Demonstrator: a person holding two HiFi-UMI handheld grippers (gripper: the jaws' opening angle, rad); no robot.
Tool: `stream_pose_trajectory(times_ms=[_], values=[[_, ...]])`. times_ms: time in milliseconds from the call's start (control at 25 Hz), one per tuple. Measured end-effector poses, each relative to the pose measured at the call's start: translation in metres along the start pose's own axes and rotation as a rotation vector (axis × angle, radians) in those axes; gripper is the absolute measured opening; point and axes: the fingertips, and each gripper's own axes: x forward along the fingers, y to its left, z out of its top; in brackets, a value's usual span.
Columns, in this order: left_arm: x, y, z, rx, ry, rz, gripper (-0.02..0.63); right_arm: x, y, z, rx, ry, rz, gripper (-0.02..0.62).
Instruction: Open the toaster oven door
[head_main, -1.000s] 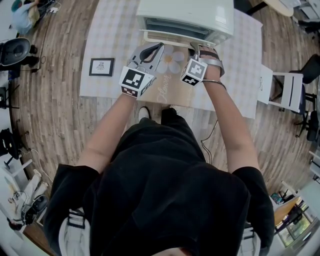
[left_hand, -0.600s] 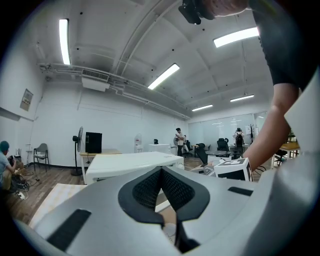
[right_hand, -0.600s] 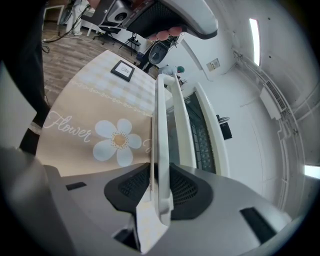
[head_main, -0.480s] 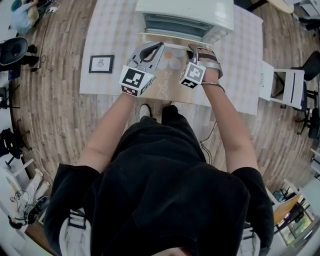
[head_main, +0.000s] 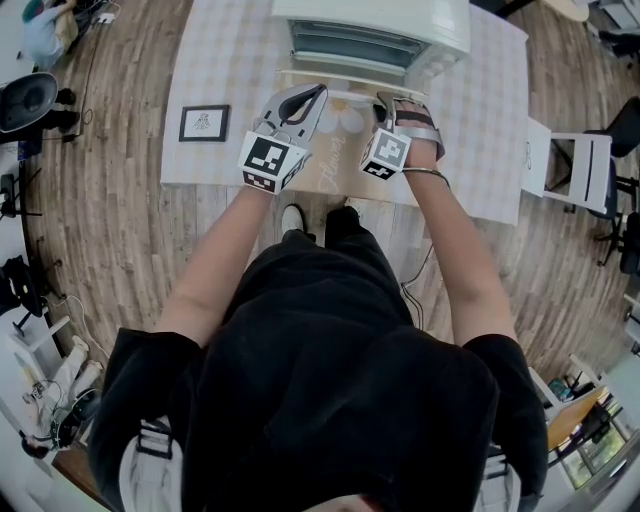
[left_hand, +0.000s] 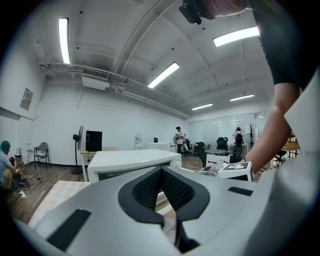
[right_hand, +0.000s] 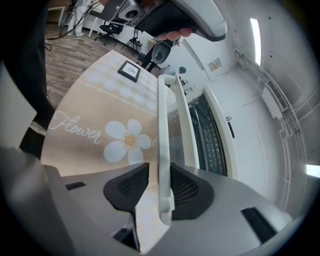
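The white toaster oven (head_main: 370, 20) stands at the table's far edge with its glass door (head_main: 335, 85) swung down flat toward me. The door's white handle bar (right_hand: 162, 150) runs between the jaws of my right gripper (head_main: 387, 100) (right_hand: 159, 187). Those jaws are opening, and a gap shows between the left pad and the bar. The wire rack (right_hand: 212, 145) inside the oven is visible. My left gripper (head_main: 318, 92) (left_hand: 162, 200) hovers shut and empty left of the door, pointing at the oven (left_hand: 130, 160).
A beige flower placemat (head_main: 335, 160) lies under the door on the checked tablecloth (head_main: 220, 60). A small framed picture (head_main: 204, 123) sits at the left. A white chair (head_main: 575, 175) stands off the table's right side.
Both grippers stay almost where they were, the right one at the door handle. The oven and table have shifted slightly up in the head view.
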Motion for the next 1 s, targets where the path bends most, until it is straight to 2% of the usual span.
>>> stream_pose_trajectory(times_ms=[760,1000], values=[[-0.011,-0.010,-0.012,-0.013,0.015,-0.032,0.017,0.001,0.035,-0.003,0.033,0.016,0.030,0.138],[-0.016,-0.012,-0.010,-0.010,0.014,-0.033,0.017,-0.003,0.039,-0.005,0.029,0.020,0.021,0.087]])
